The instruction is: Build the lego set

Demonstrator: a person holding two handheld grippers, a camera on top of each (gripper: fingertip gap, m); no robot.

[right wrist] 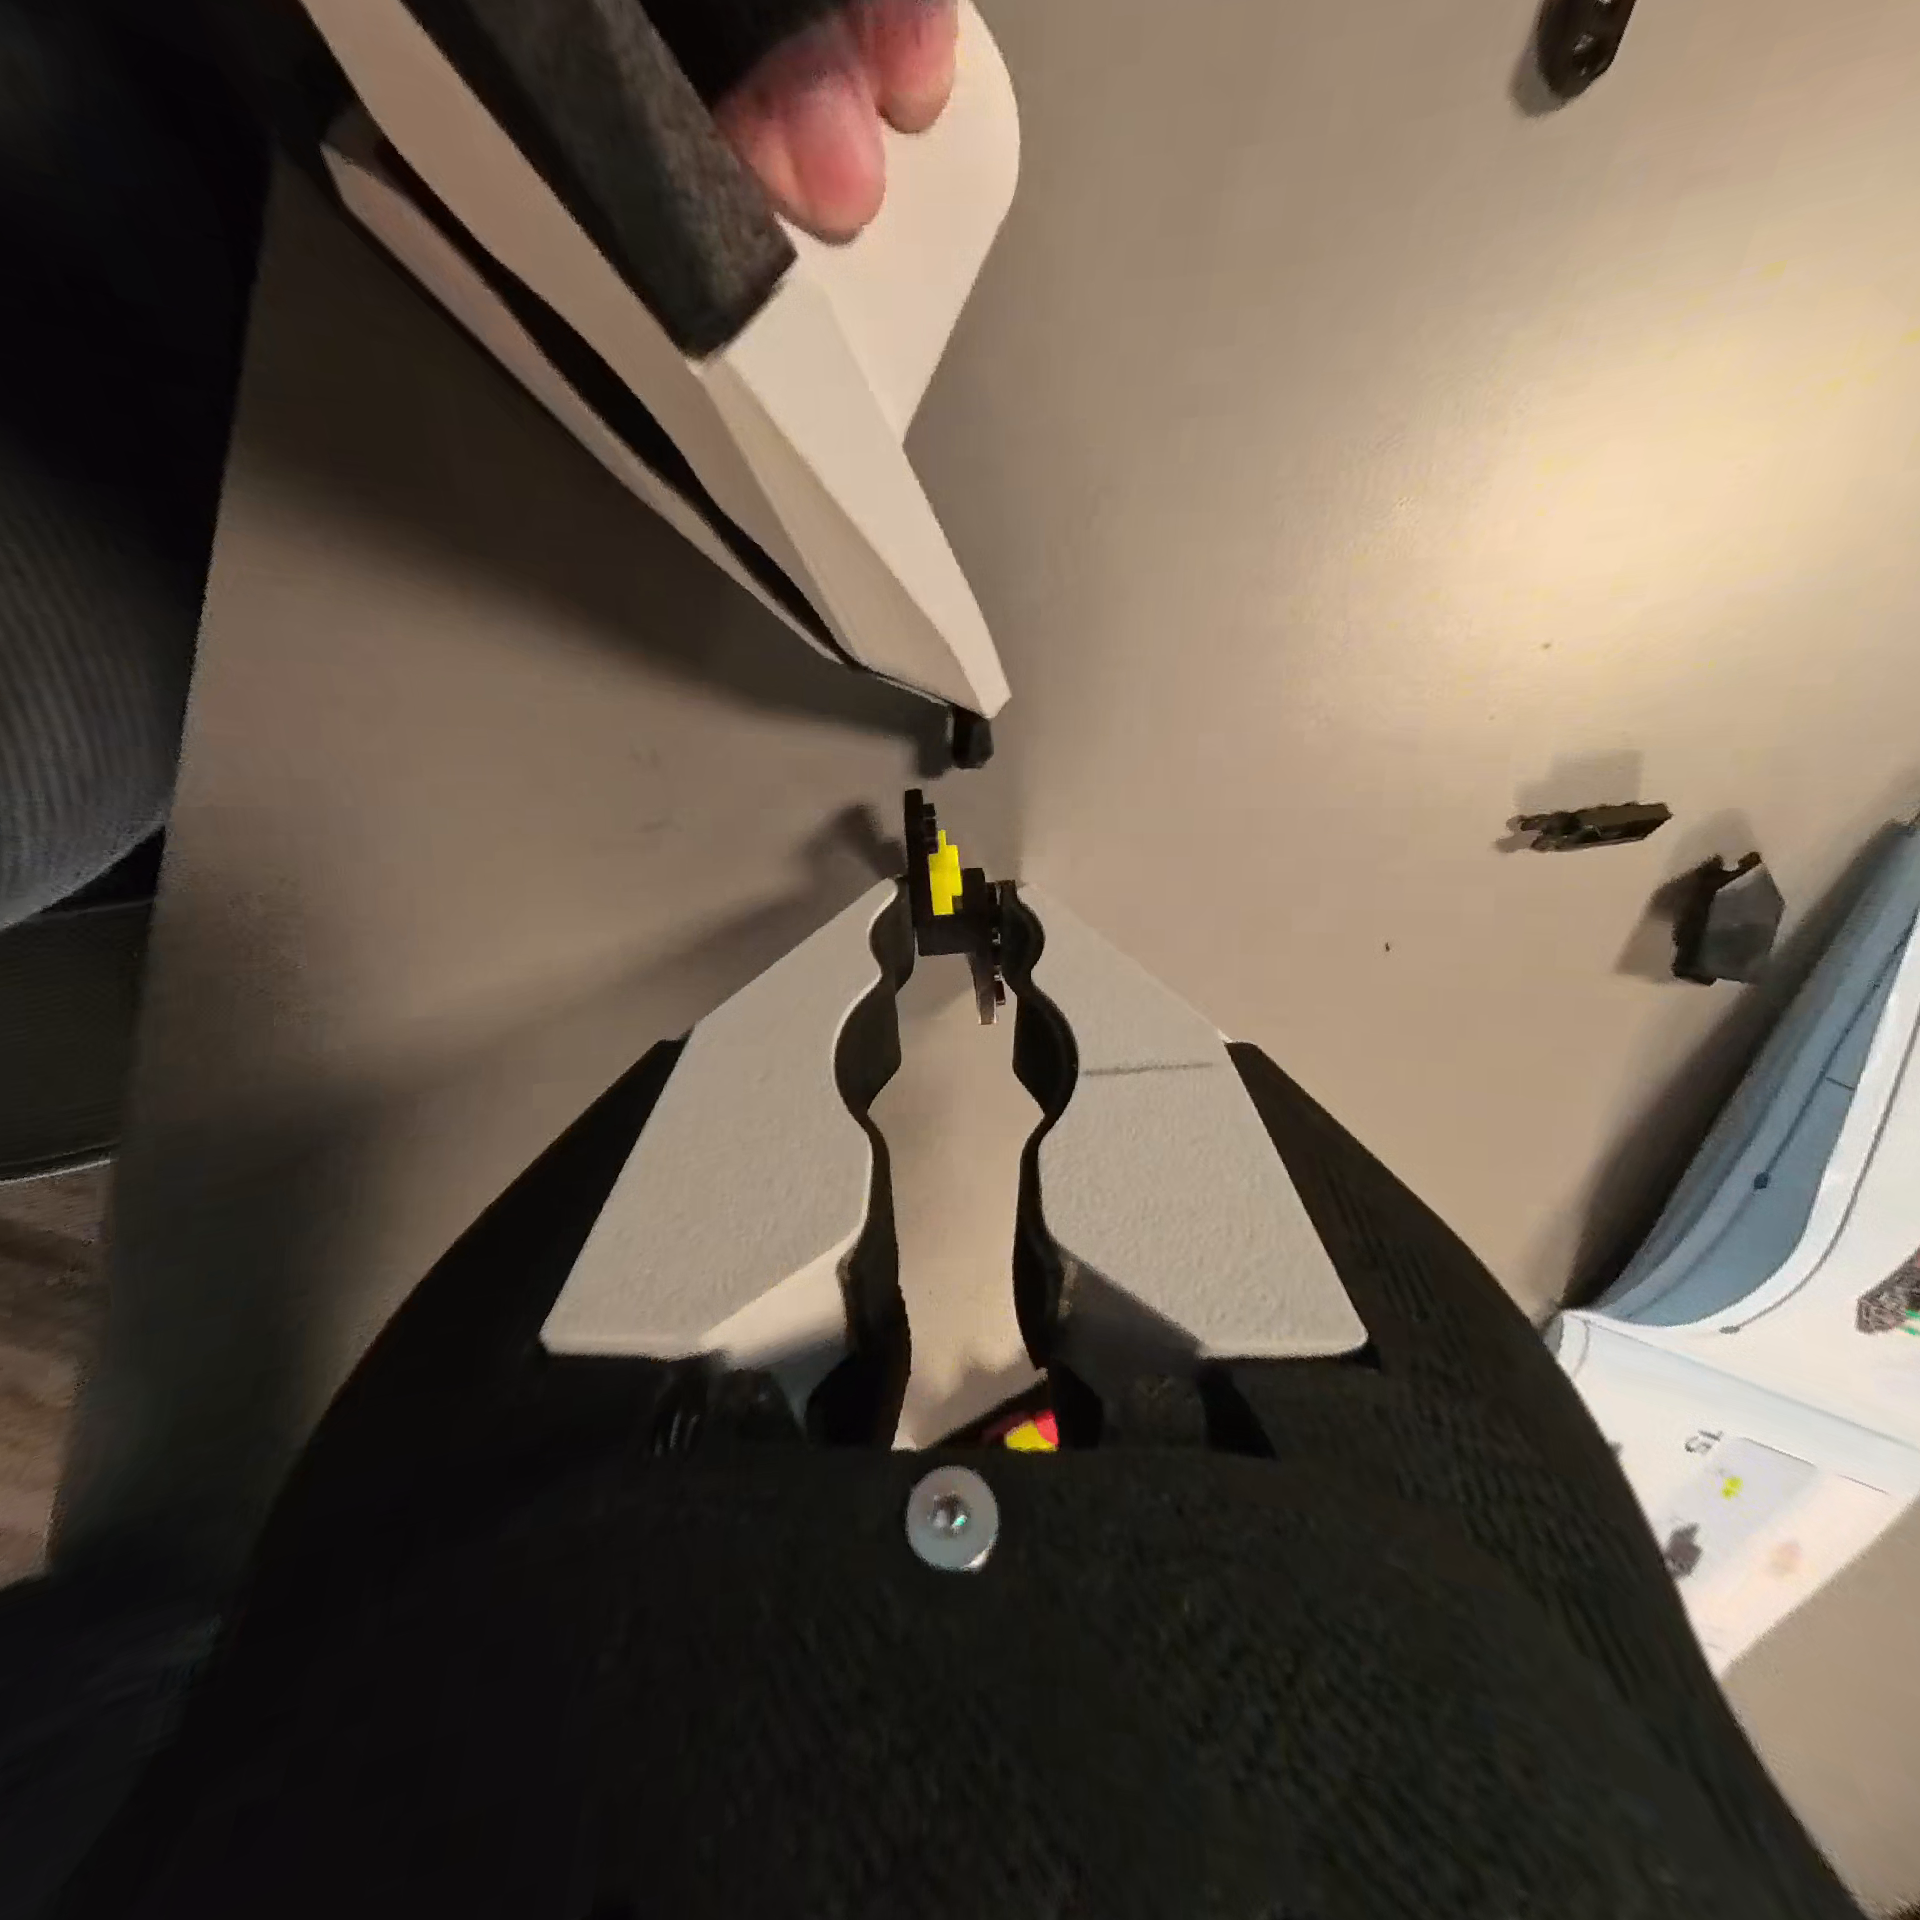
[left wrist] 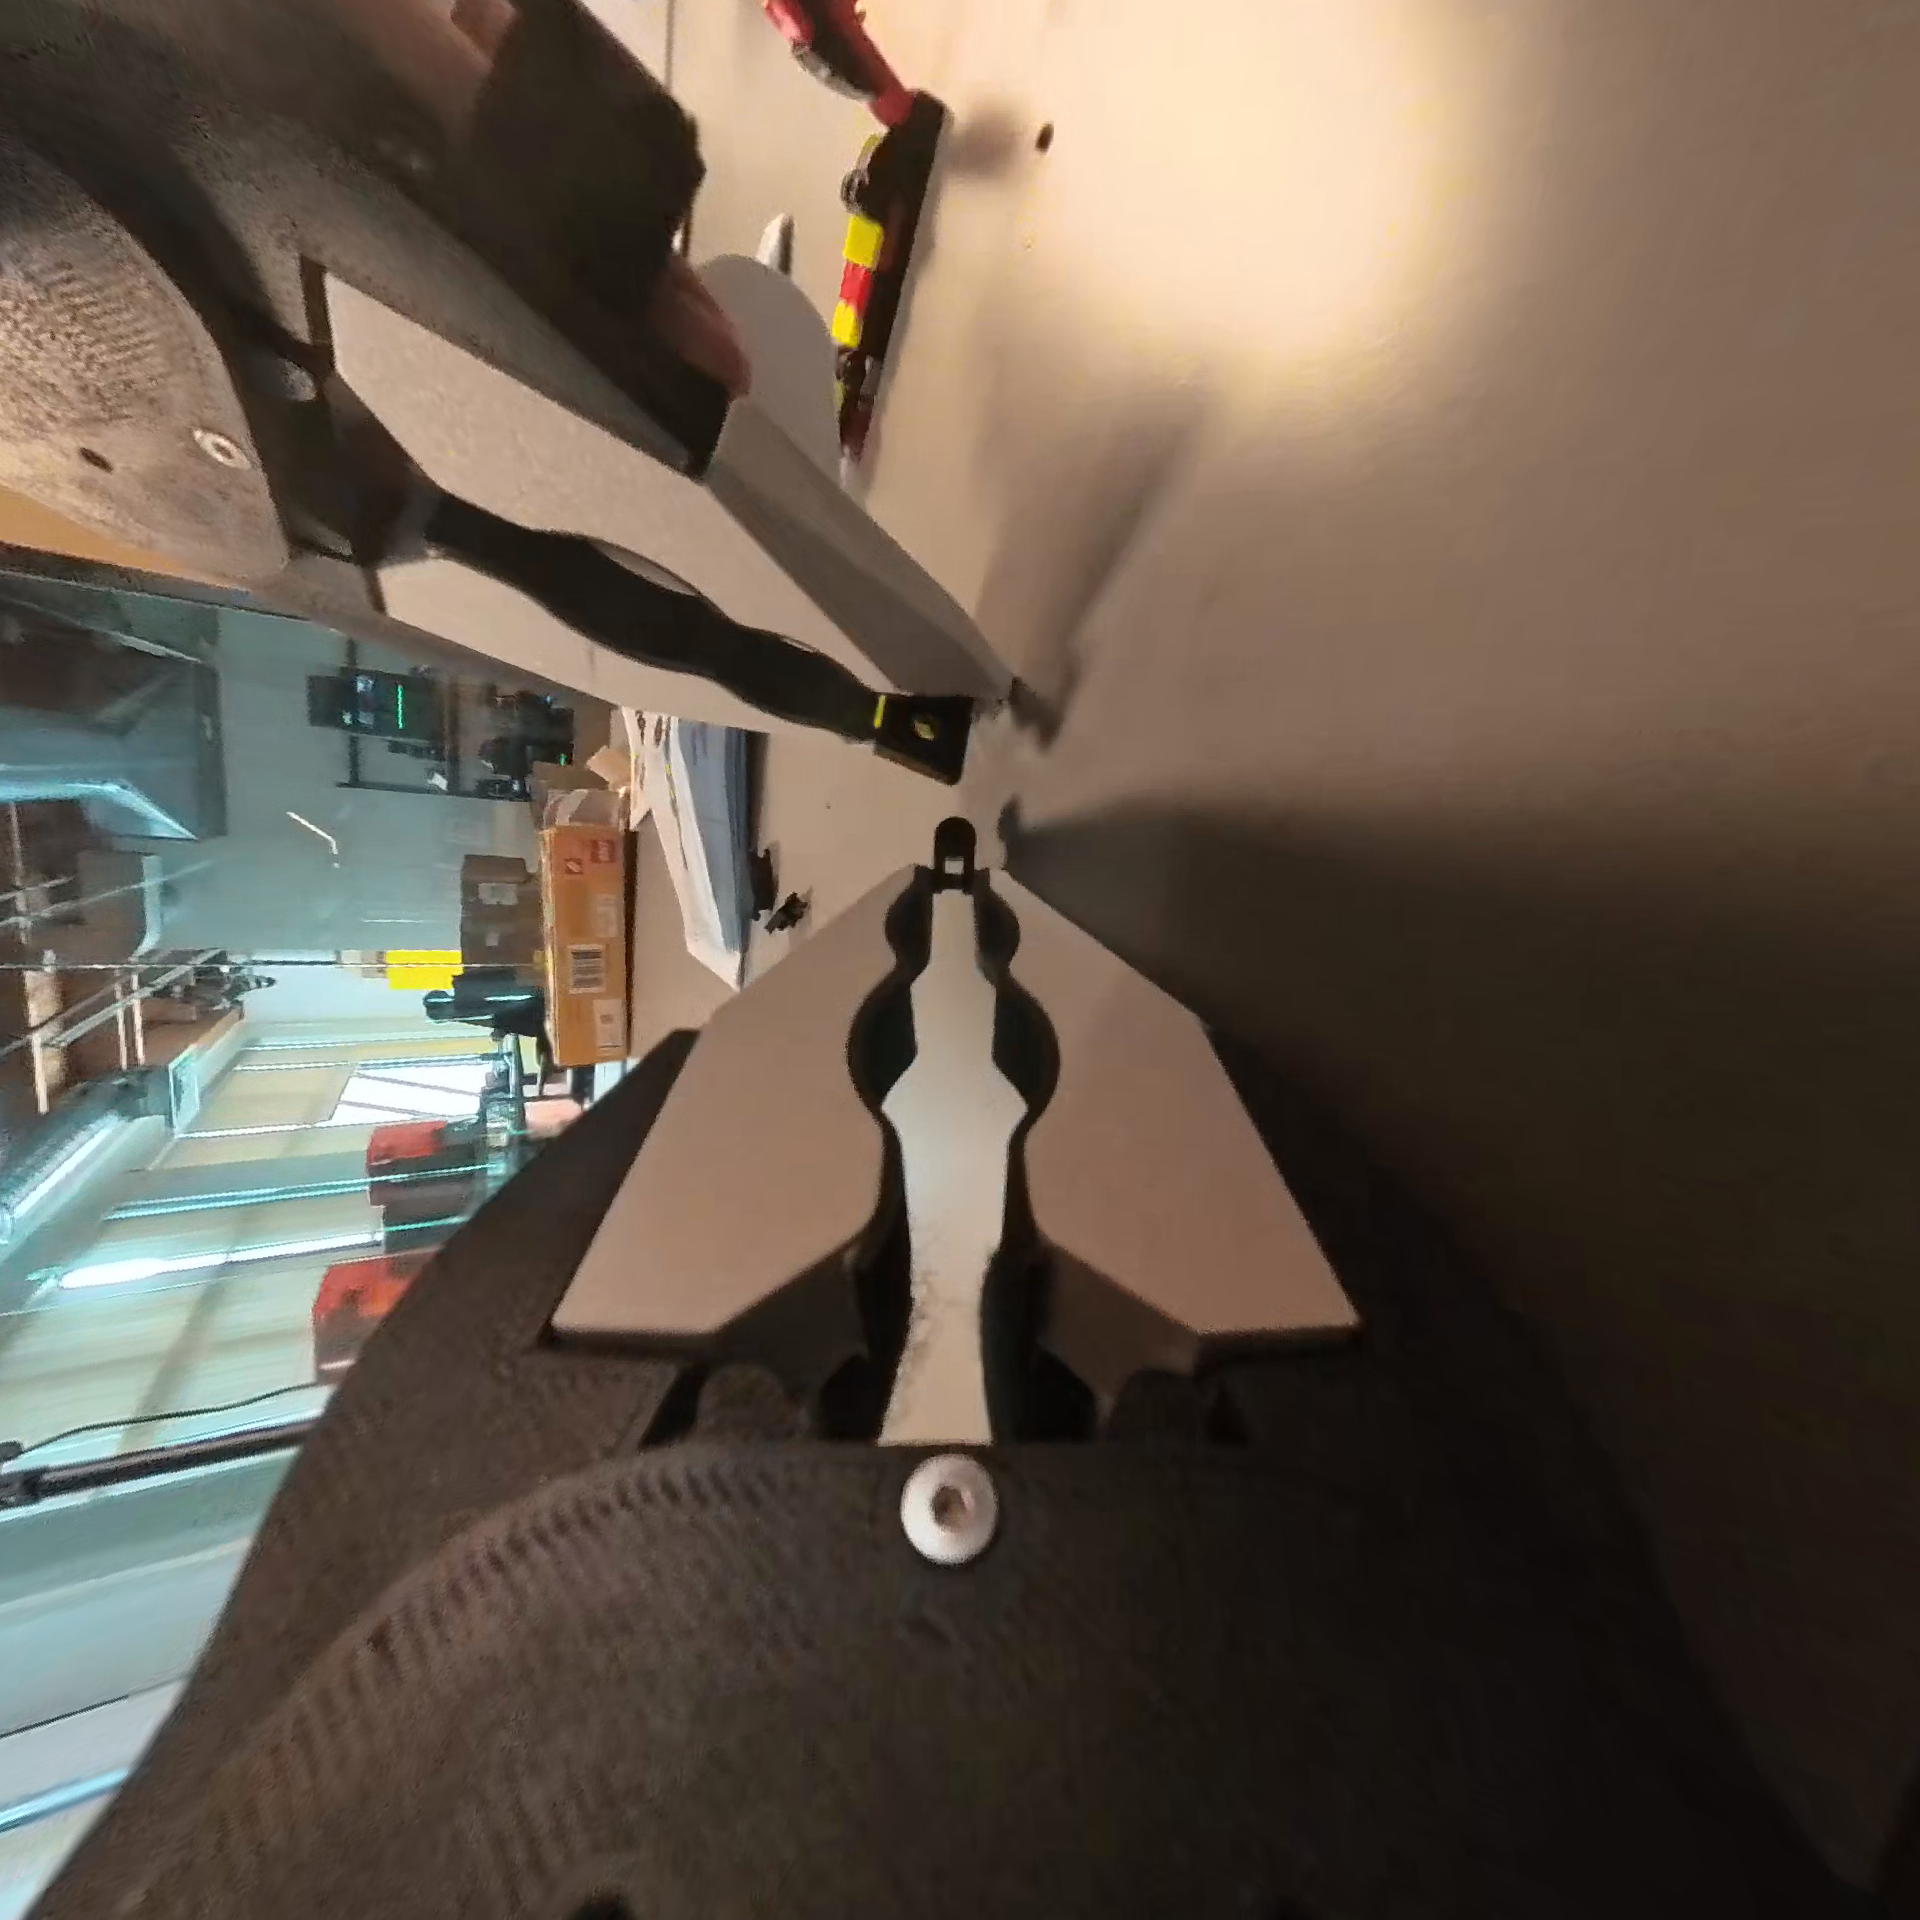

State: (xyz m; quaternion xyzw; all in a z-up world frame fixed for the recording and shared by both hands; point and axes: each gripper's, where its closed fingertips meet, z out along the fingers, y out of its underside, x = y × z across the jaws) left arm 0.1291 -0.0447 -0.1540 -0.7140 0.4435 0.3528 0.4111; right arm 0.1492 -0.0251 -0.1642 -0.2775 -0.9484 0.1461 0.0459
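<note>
Our left gripper [left wrist: 954,862] pinched a small black piece [left wrist: 953,847]; our right gripper [right wrist: 951,914] clamped the black-and-yellow assembly [right wrist: 940,883] above the desk [right wrist: 1351,520]. Misaligned pressing could pop either loose.

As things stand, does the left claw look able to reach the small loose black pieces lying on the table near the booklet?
Probably not right now: the left claw is shut on a small black piece and sits beside the right claw. The loose black pieces lie unobstructed on the table.
</note>
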